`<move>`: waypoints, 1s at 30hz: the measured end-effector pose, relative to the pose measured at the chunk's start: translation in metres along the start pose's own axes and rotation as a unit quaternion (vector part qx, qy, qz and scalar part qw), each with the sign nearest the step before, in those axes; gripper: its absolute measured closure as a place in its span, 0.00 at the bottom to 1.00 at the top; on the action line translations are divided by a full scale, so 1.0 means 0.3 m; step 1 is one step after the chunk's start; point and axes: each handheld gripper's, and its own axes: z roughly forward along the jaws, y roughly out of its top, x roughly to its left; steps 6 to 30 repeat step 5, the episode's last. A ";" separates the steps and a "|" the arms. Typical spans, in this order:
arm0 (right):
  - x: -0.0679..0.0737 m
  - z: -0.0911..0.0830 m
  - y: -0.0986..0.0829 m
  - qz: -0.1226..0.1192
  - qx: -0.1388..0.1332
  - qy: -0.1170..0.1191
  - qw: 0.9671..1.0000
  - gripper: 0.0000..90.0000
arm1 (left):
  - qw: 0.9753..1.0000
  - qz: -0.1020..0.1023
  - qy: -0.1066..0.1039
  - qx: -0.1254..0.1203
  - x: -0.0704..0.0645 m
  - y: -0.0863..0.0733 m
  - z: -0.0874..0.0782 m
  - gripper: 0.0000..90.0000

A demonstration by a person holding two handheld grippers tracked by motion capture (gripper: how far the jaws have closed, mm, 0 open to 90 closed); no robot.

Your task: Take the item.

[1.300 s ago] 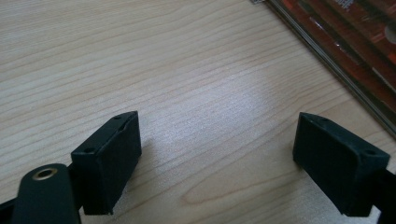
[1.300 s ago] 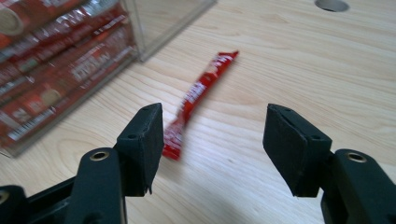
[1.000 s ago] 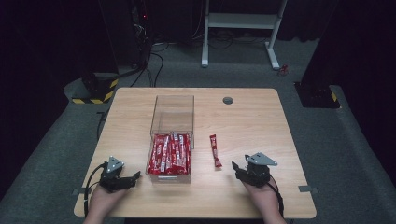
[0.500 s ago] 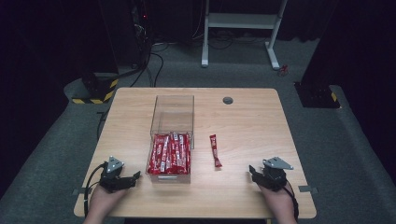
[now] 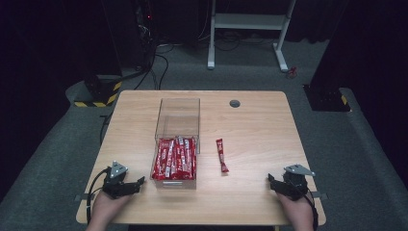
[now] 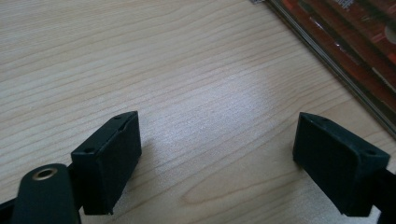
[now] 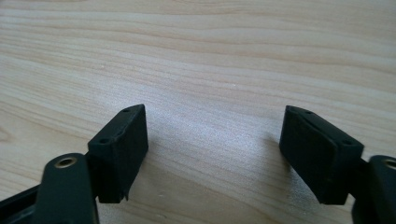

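Wooden table (image 5: 260, 125) bears a red packet (image 5: 222, 155) well apart from both gaping, empty tools.

Dark lab (cables (image 5: 159, 62), hazard-striped base (image 5: 98, 94))

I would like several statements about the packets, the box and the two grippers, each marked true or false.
1. The clear box holds red packets. True.
2. One red packet lies on the table outside the box, on its right. True.
3. The right gripper is shut on that packet. False: its jaws stand open over bare wood, apart from it.
4. The left gripper is inside the box. False: it rests on the table left of the box, jaws open.
5. The box is full to its far end. False: the far part is empty.
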 end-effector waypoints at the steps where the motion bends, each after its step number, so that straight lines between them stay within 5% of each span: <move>1: 0.000 0.001 0.001 0.000 0.001 0.001 1.000 0.25 | 1.000 0.000 0.000 0.000 0.000 0.000 0.000 0.17; 30: 0.002 0.005 0.004 0.000 0.001 0.002 1.000 0.25 | 1.000 0.000 0.000 0.000 0.000 0.000 0.000 0.17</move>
